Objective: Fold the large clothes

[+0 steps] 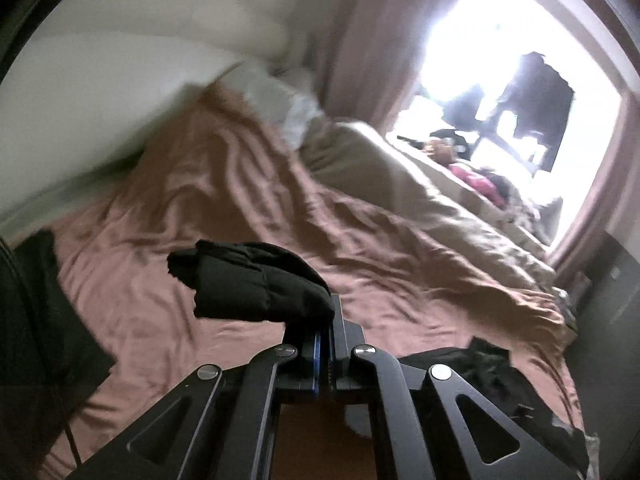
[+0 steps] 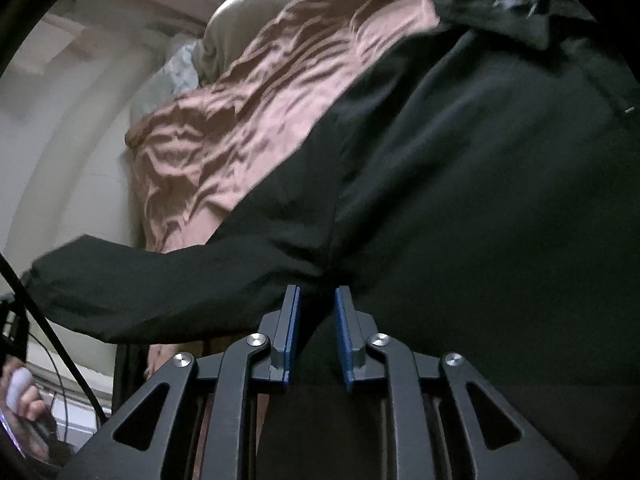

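Left gripper (image 1: 325,320): jaws clamped tight on a bunched end of the black garment (image 1: 256,280), which sticks out up and left from the tips, lifted clear of the bed (image 1: 224,184). More black cloth lies on the pinkish-brown sheet, lower right of the jaws.

Right gripper (image 2: 317,308): jaws narrow, with a gap; black garment (image 2: 460,180) fills the gap, spread flat ahead and right, sleeve running left. Whether the pads pinch the fabric I cannot tell. Beyond: rumpled sheet, beige duvet (image 1: 420,184), pillow (image 1: 280,104), bright window (image 1: 500,60).
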`<state>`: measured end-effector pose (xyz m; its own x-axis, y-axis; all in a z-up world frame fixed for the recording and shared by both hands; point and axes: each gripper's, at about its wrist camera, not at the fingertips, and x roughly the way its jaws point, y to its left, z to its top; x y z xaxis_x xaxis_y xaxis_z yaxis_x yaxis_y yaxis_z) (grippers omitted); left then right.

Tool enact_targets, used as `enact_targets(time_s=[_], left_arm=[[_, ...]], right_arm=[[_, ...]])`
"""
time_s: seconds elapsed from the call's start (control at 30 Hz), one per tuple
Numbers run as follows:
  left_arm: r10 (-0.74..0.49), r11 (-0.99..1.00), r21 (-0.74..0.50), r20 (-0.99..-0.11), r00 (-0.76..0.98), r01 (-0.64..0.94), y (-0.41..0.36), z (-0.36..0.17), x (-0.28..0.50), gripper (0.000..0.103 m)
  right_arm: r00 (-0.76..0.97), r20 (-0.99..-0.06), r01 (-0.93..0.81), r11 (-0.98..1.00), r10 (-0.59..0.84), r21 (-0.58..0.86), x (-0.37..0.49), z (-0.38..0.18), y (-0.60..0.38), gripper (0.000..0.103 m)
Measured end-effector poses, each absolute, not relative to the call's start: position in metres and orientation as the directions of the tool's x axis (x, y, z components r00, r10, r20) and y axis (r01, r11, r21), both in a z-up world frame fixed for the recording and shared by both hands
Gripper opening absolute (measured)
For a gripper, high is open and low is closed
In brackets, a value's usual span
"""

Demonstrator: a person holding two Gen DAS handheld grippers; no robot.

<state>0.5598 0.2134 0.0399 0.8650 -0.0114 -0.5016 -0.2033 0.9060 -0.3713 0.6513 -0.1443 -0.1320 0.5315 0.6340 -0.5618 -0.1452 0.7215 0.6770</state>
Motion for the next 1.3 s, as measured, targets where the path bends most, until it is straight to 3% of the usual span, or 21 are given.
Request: enact_targets(time_s=[0.2, 0.27, 0.3, 0.33, 0.47, 0.8, 1.0, 1.3], left_arm=[[-0.104, 0.930, -0.360, -0.443, 0.891, -0.070, 0.154, 0.087, 0.565, 0.002], [-0.145, 0.930, -0.367, -0.423, 0.894, -0.023, 0.134, 0.100, 0.567, 0.002], [-0.160, 0.931, -0.366, -0.418, 0.894, -0.004, 0.126, 0.104, 0.568, 0.002], [-0.179, 0.932, -0.361, -0.412, 0.894, 0.021, 0.114, 0.110, 0.569, 0.002], [-0.245, 0.934, -0.344, -0.405, 0.881, 0.101, 0.073, 0.125, 0.571, 0.002], [-0.364, 0.924, -0.280, -0.425, 0.829, 0.262, -0.034, 0.143, 0.579, 0.002], [-0.424, 0.904, -0.260, -0.460, 0.780, 0.338, -0.097, 0.127, 0.596, 0.002], [-0.522, 0.851, -0.276, -0.524, 0.673, 0.446, -0.201, 0.074, 0.628, 0.002]], right_arm=[[0.598, -0.505, -0.163, 0.711, 0.622, 0.684, 0.604, -0.098, -0.176, 0.019], [0.615, -0.503, -0.167, 0.723, 0.608, 0.670, 0.587, -0.089, -0.189, 0.048], [0.624, -0.491, -0.176, 0.722, 0.608, 0.669, 0.579, -0.085, -0.197, 0.071], [0.641, -0.474, -0.184, 0.720, 0.604, 0.669, 0.570, -0.080, -0.204, 0.076], [0.705, -0.431, -0.142, 0.708, 0.563, 0.691, 0.528, -0.075, -0.249, 0.076], [0.773, -0.483, 0.040, 0.728, 0.411, 0.684, 0.451, -0.091, -0.337, 0.076], [0.791, -0.528, 0.167, 0.722, 0.309, 0.672, 0.445, -0.084, -0.383, 0.076], [0.823, -0.502, 0.251, 0.624, 0.265, 0.740, 0.428, -0.090, -0.439, 0.076]])
